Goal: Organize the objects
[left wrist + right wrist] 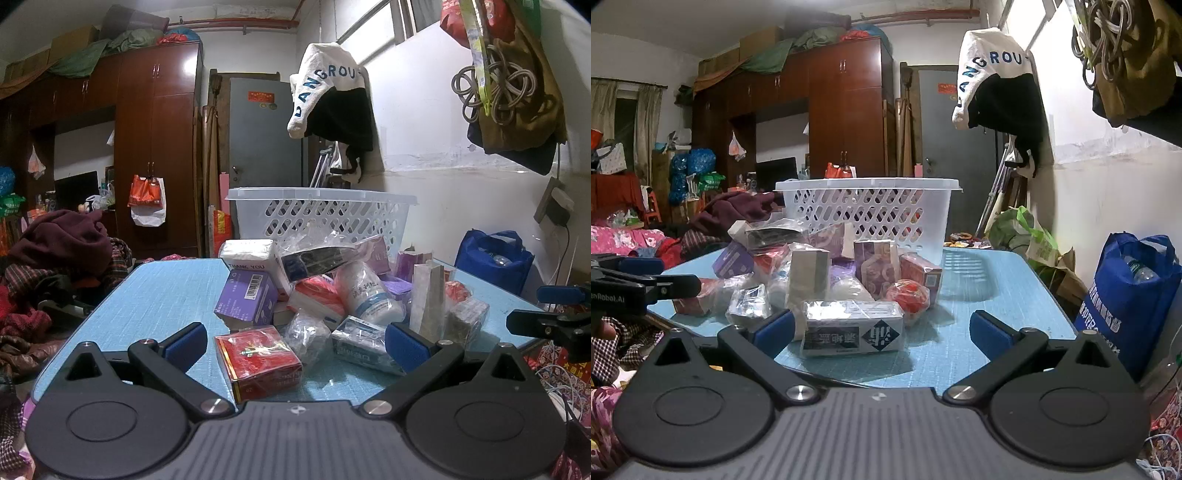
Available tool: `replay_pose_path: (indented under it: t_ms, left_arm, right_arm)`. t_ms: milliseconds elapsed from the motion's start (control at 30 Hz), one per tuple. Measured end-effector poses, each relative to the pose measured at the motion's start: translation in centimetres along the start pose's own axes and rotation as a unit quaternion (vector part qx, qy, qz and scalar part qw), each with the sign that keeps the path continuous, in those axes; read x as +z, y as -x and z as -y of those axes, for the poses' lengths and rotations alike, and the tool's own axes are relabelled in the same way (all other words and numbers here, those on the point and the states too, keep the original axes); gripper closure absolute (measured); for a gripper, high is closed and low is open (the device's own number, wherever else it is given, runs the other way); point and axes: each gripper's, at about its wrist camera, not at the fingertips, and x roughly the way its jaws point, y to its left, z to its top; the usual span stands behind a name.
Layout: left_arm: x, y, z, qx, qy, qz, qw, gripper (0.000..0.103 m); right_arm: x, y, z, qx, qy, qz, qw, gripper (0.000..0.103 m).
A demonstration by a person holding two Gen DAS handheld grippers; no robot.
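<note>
— Boxes and plastic-wrapped packets, heaped on the blue table [155, 295], straight ahead of both grippers. Seen from the left one?

— Left gripper [295, 341] spread wide, gripping nothing. Red box [258, 363] lying just ahead between the blue pads, touching neither. Purple box [246, 297] farther ahead and a little left, tilted against the heap. White tissue pack [249, 253] beyond that, printed THANK YOU. Wrapped white jar [371, 295] ahead and slightly right, leaning on its side.

— And the basket?

— White lattice basket [321, 214] upright past the heap, at the table's far end, close behind the farthest packets. Contents hard to make out through the holes.

— From the other side?

— Right gripper [882, 328] likewise spread wide and holding nothing. Wrapped silver-and-black box [853, 328] lying flat just ahead, close to the left-hand pad; contact not clear. Red round packet [909, 293] a bit farther ahead, slightly right of centre. Tall grey-green box [809, 275] standing upright ahead and left. Same basket [868, 214] behind the pile.

— Grippers near each other?

— Side by side, apart. Black finger of the left gripper poking in at the far left of the right view, at the table's edge. Blue bag [1130, 295] off to the right, beside the table.
</note>
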Motion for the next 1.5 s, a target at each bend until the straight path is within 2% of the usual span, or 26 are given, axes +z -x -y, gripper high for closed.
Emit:
replay_pose_path:
  t_ms: [767, 1000, 1300, 1500]
  left_arm:
    - [-0.05, 0.03, 0.05, 0.0, -0.001, 0.0, 1.0, 0.0]
    - [-0.07, 0.01, 0.05, 0.0, -0.001, -0.001, 1.0, 0.0]
    - [-0.14, -0.01, 0.06, -0.001, -0.001, -0.001, 1.0, 0.0]
    - [-0.5, -0.12, -0.34, 0.013, -0.008, 0.003, 0.9999, 0.0]
  right_arm:
    - [-0.04, 0.11, -0.01, 0.005, 0.003, 0.002, 1.0, 0.0]
    - [-0.1, 0.12, 0.26, 0.026, -0.009, -0.001, 1.0, 0.0]
    - [-0.12, 0.13, 0.13, 0.022, 0.0, 0.002, 1.0, 0.0]
    - [-0.28, -0.05, 0.12, 0.029, 0.0, 0.003, 1.0, 0.002]
